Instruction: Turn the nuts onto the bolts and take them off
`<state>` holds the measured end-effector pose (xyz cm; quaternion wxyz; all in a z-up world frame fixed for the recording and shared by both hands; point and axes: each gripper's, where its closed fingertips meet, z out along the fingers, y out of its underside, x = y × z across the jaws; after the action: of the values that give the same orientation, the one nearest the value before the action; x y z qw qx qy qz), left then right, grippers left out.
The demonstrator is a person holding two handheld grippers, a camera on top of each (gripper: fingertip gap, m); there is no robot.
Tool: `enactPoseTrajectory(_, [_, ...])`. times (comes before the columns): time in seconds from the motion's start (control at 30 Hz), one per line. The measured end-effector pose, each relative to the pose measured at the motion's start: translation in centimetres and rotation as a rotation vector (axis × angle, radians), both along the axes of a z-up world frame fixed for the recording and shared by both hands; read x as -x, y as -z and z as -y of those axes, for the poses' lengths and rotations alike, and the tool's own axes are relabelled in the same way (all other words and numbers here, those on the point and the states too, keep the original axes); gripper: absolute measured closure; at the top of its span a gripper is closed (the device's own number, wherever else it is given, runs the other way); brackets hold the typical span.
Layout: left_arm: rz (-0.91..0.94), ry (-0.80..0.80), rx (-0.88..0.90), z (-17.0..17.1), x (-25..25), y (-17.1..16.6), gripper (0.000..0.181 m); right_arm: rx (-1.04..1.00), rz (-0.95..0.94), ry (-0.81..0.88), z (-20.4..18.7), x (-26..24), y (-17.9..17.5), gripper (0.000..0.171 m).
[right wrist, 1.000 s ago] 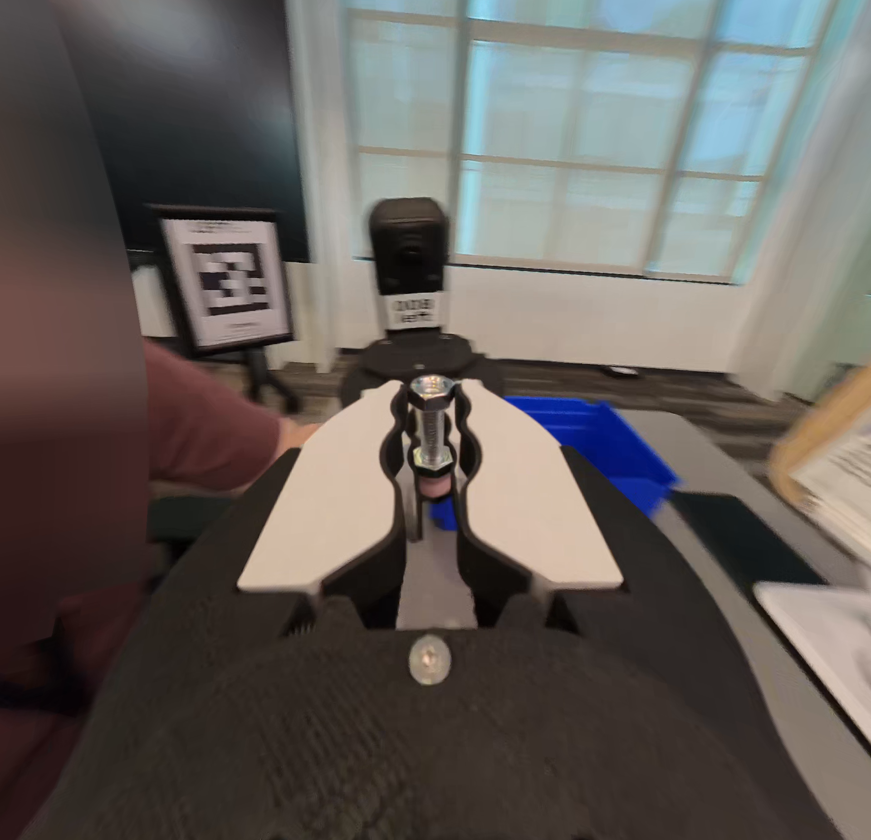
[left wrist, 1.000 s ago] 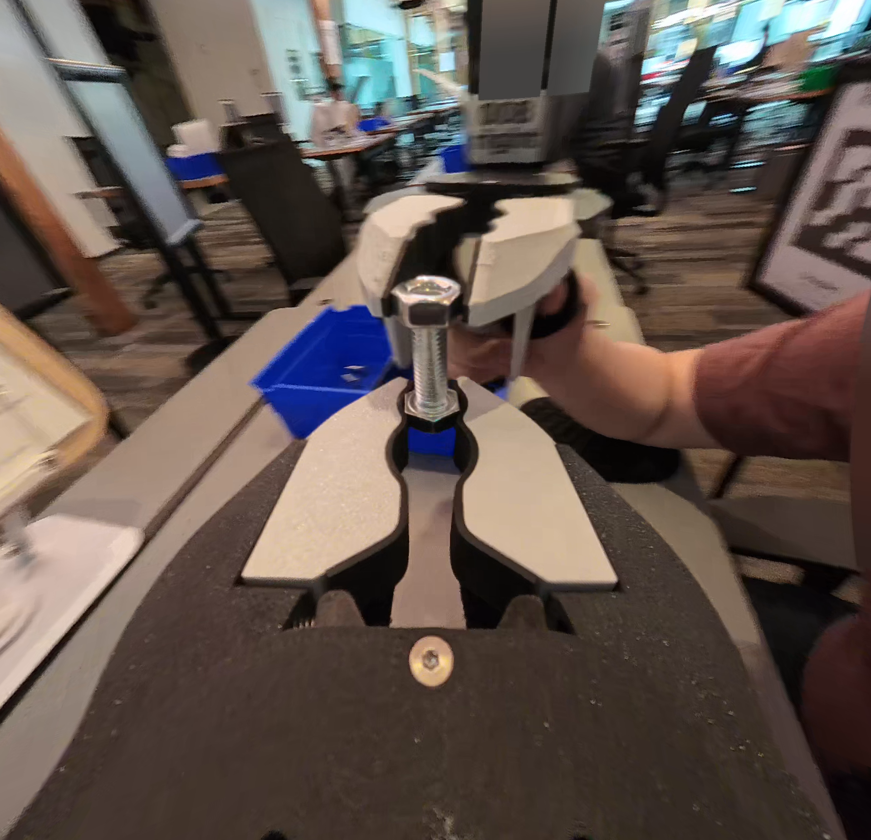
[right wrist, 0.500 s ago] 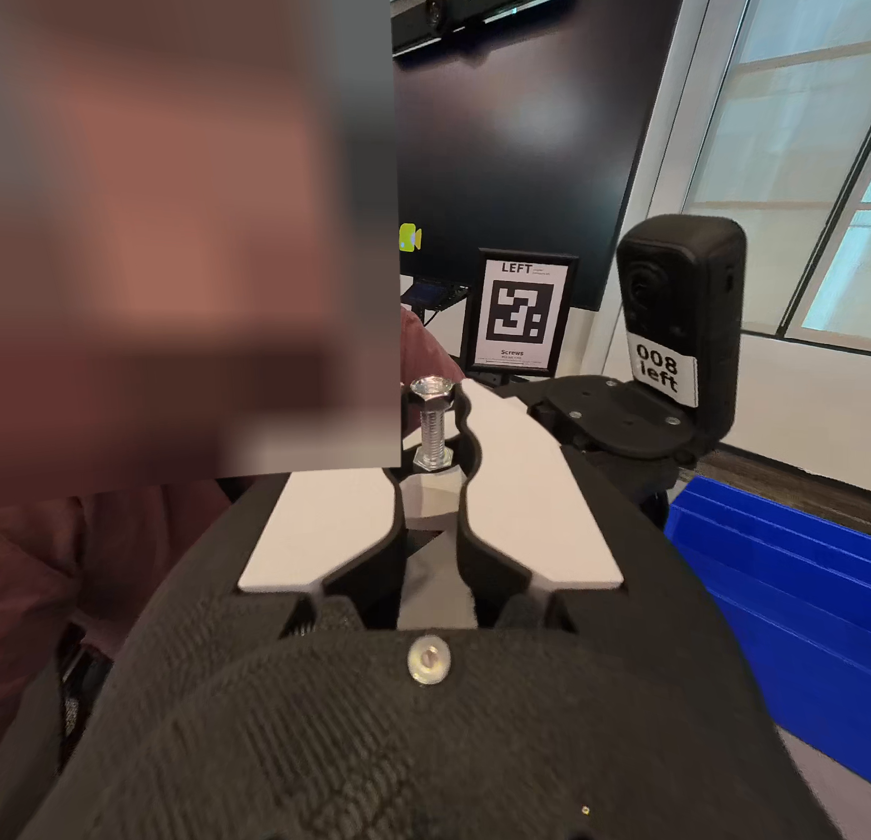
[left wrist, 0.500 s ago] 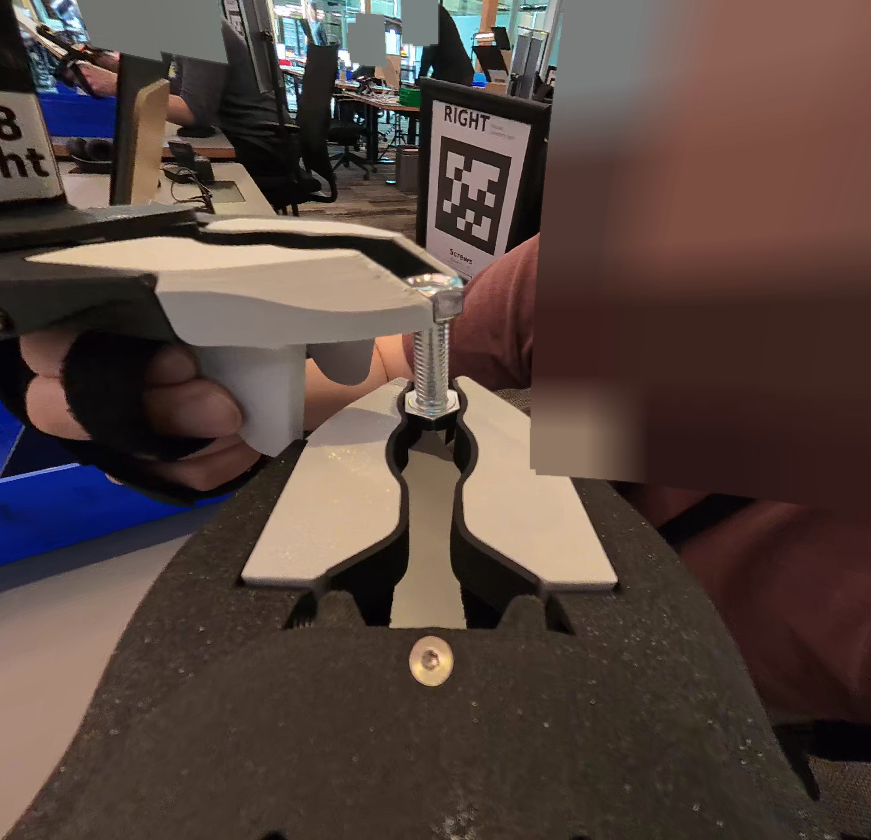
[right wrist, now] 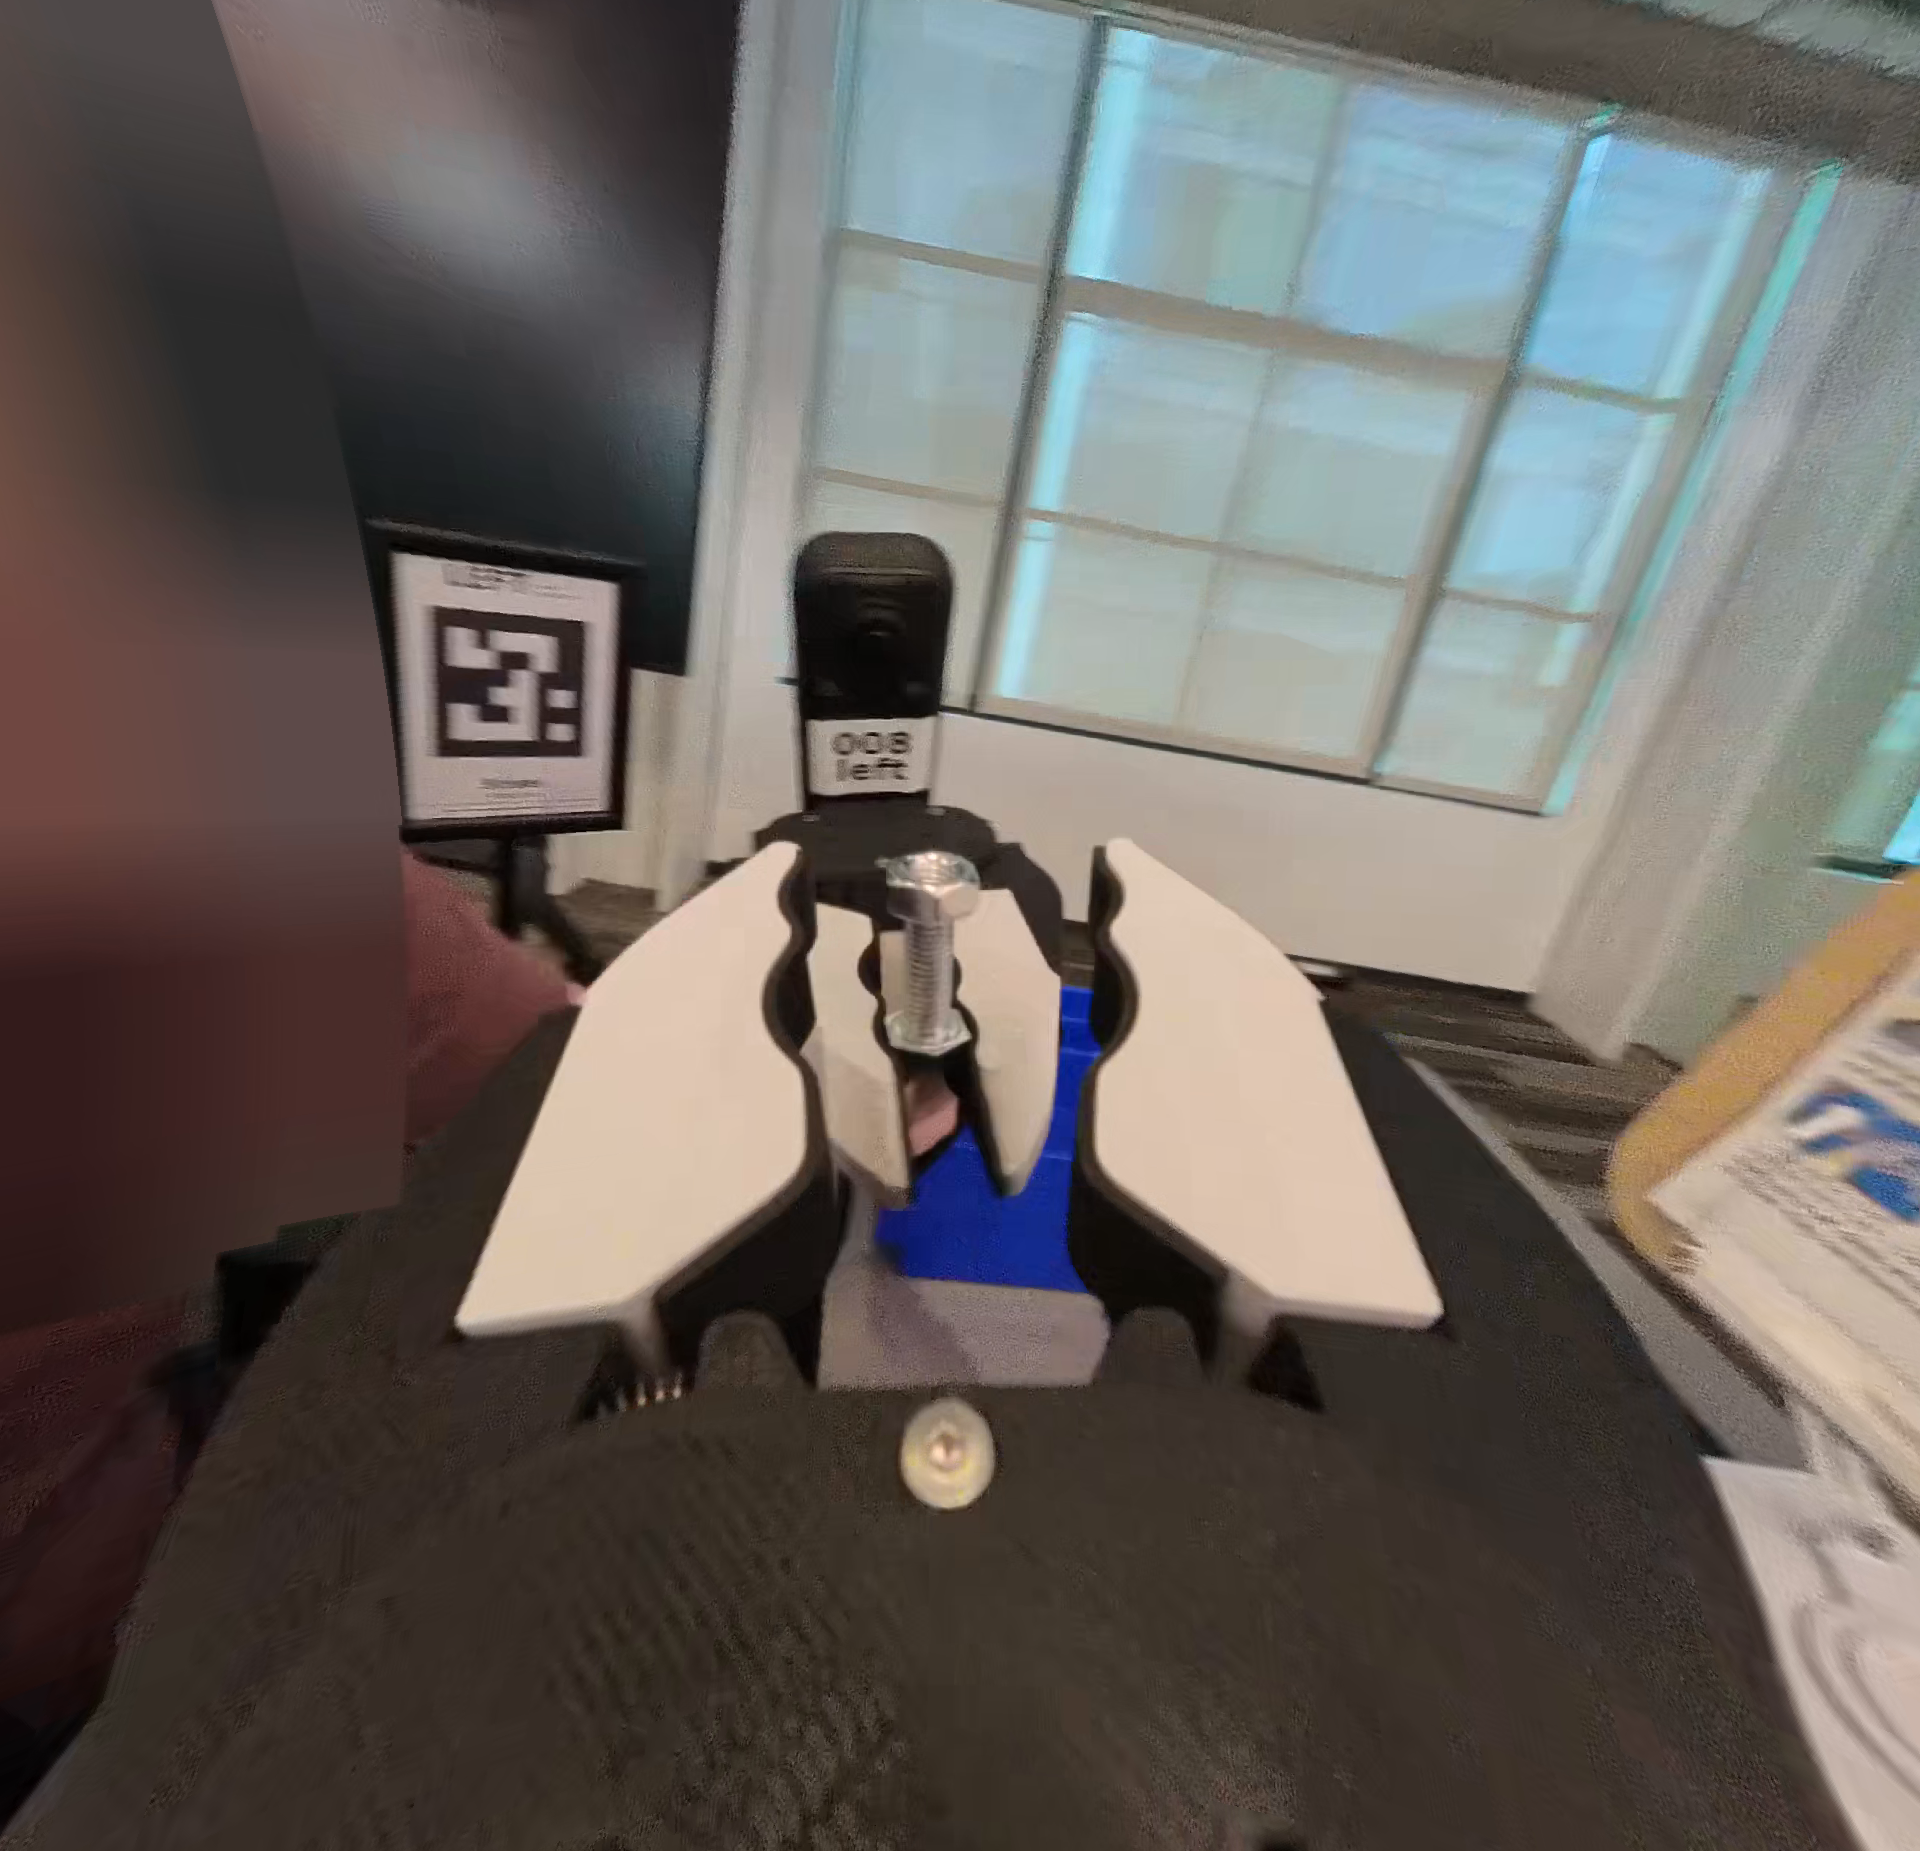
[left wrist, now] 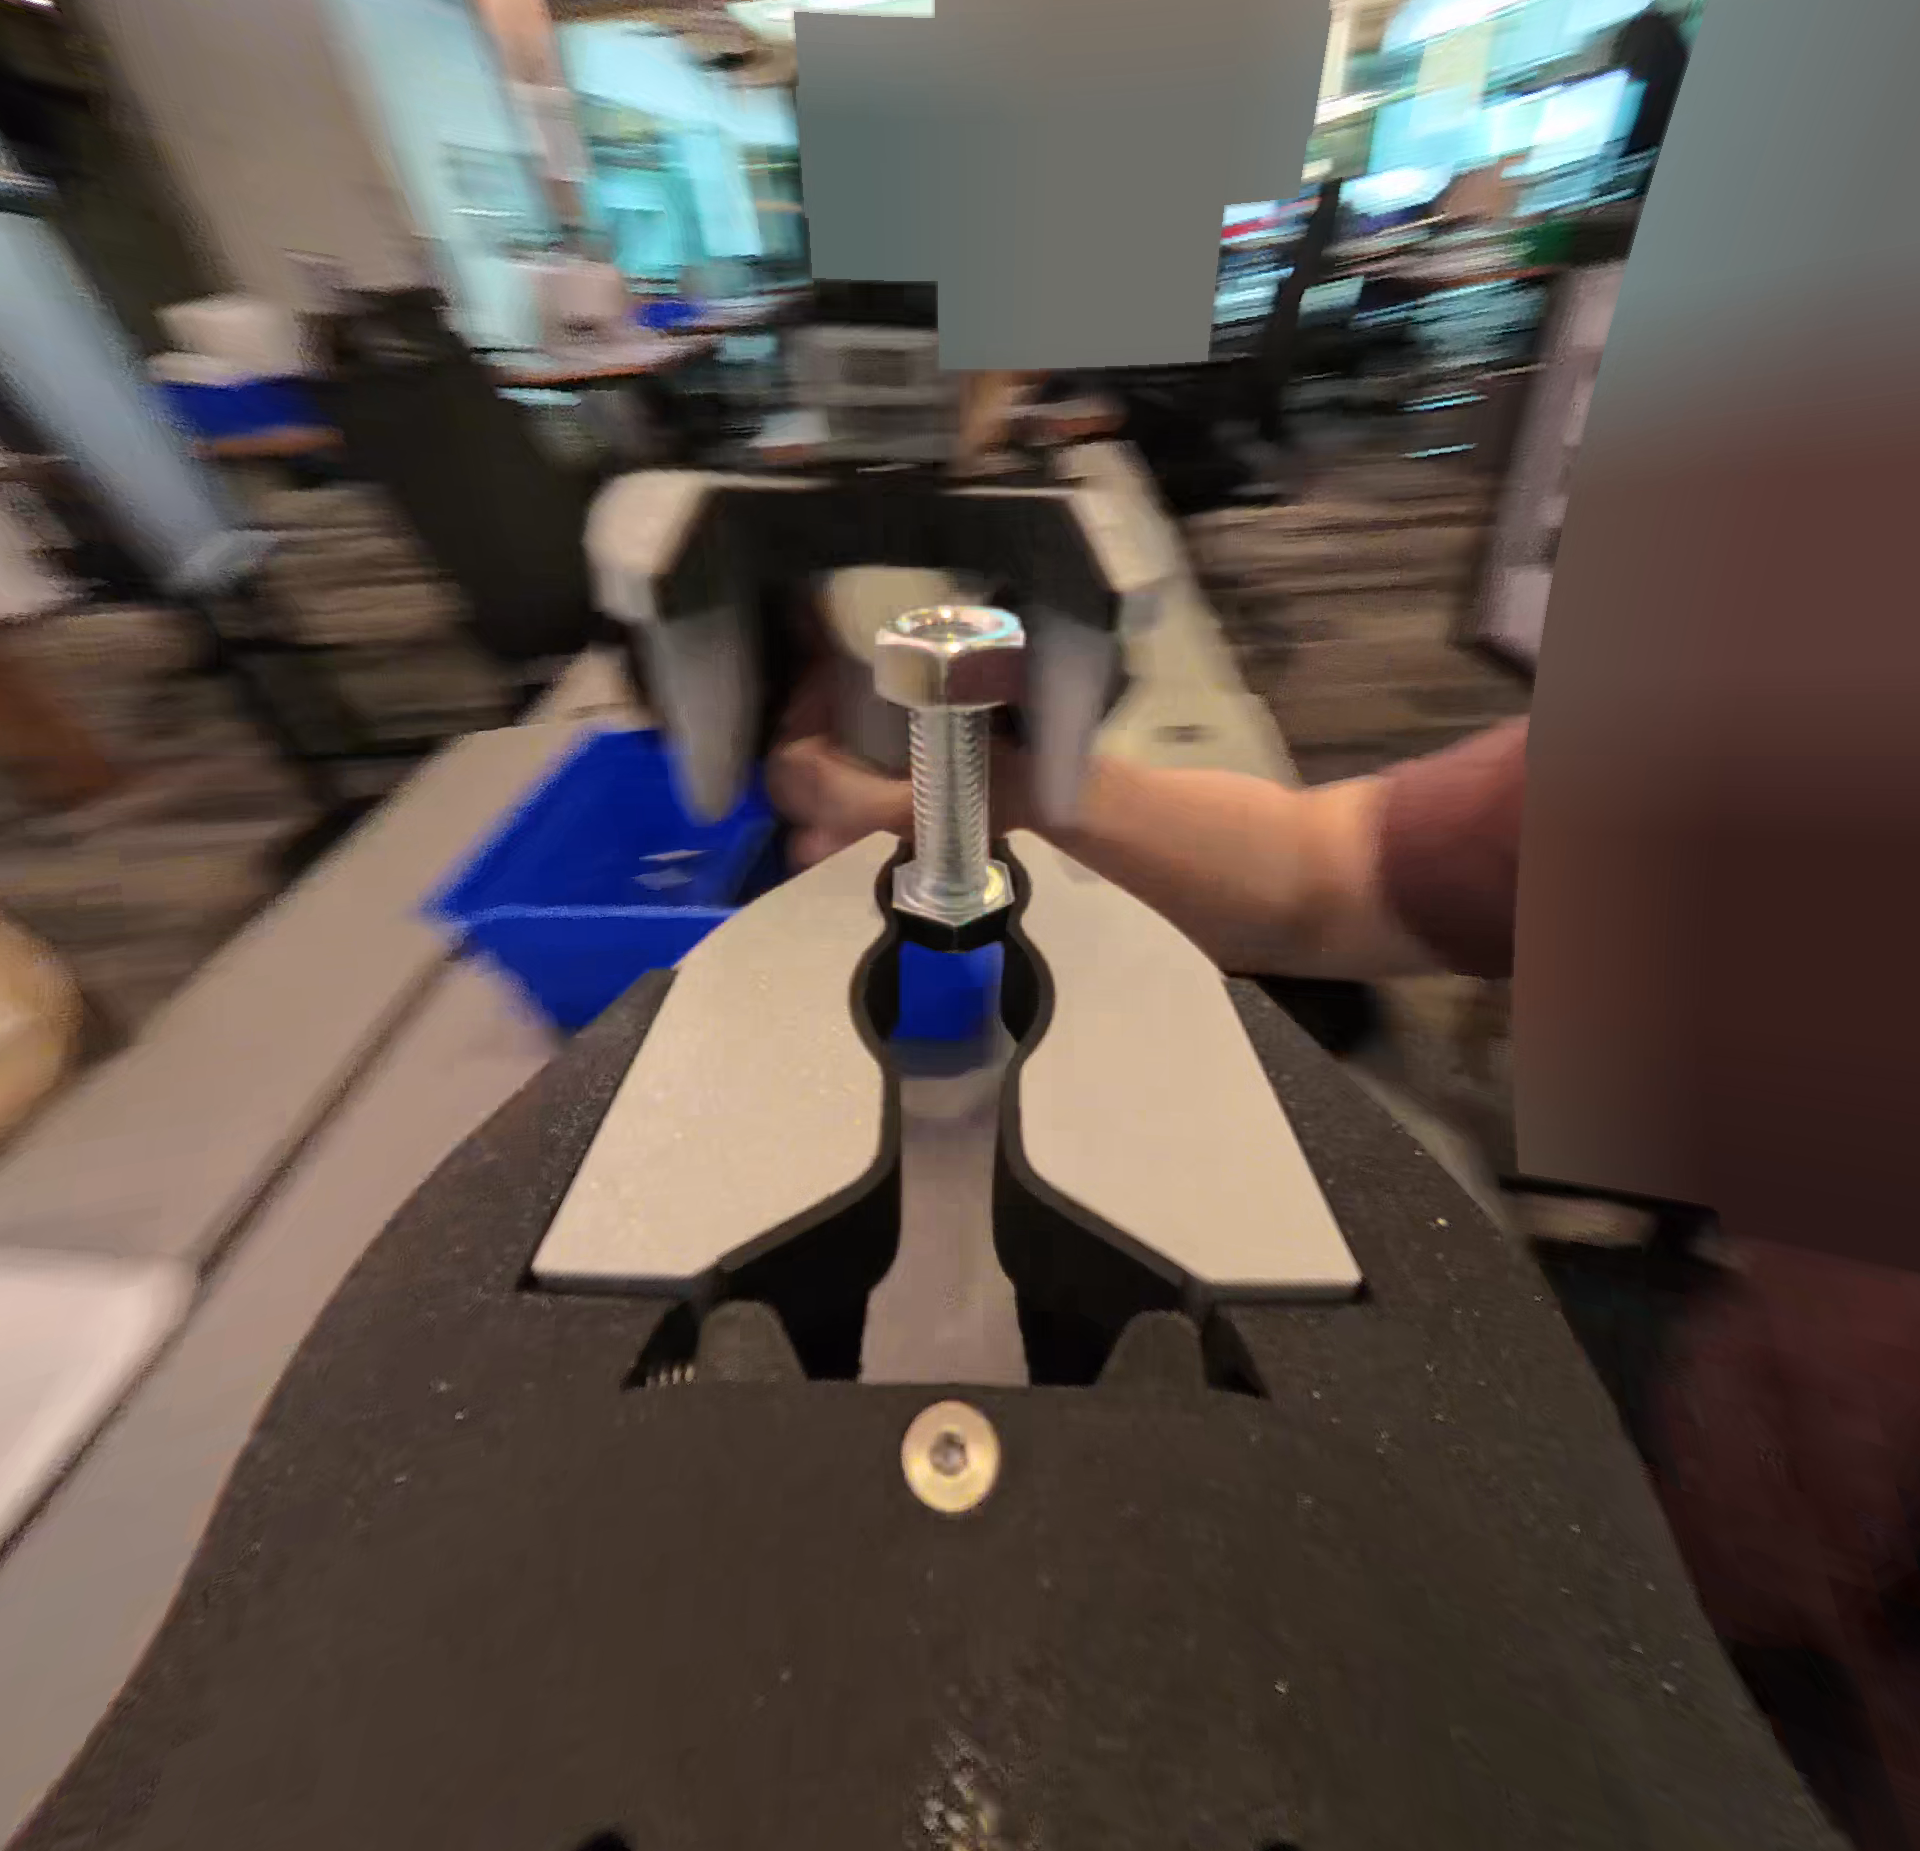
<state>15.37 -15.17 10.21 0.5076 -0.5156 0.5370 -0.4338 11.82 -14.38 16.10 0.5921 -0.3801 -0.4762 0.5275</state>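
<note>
A silver bolt (left wrist: 948,762) stands upright, head on top, with a hex nut (left wrist: 951,892) near its lower end. My left gripper (left wrist: 951,851) is shut on the nut and holds the bolt up above the table. My right gripper (left wrist: 883,804) faces it from the far side, open, one finger on each side of the bolt head and not touching it. In the right wrist view my right gripper (right wrist: 948,861) stands wide open around the bolt (right wrist: 925,960) and nut (right wrist: 925,1034). The left gripper's fingers (right wrist: 862,1105) clamp the nut there.
A blue bin (left wrist: 582,897) sits on the grey table (left wrist: 260,1053) below and behind the bolt; it also shows in the right wrist view (right wrist: 977,1240). A framed marker sign (right wrist: 509,679) stands at back left. A wooden-edged board with paper (right wrist: 1787,1126) is at right. The person's forearm (left wrist: 1247,866) reaches in from the right.
The right gripper was shut on the bolt head and turned sideways half a second ago. It has now let go, opened wide and swung back to face the left gripper. The left still holds the nut.
</note>
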Motion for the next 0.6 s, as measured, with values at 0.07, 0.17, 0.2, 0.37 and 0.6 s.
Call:
enactPoseTrajectory(0.07, [-0.019,-0.256,-0.114,-3.4,1.1,0.0,0.167,-0.056,-0.02,0.148,-0.3,0.7,-0.2,0.121])
enactPoseTrajectory(0.17, [-0.009,-0.373,-0.115,-5.0,1.7,0.0,0.168,-0.044,-0.003,0.383,-2.1,1.3,0.3,0.126])
enactPoseTrajectory(0.2, [-0.016,-0.4,-0.12,-5.3,1.8,0.2,0.168,-0.032,-0.001,0.422,-2.3,1.4,0.6,0.131])
enactPoseTrajectory(0.37, [-0.045,-0.454,-0.159,-5.8,1.9,0.4,0.167,0.054,0.012,0.454,-3.0,1.6,1.4,0.153])
enactPoseTrajectory(0.6, [-0.034,-0.14,-0.086,-2.0,0.8,0.1,0.167,0.07,0.073,0.01,0.4,1.5,1.0,0.153])
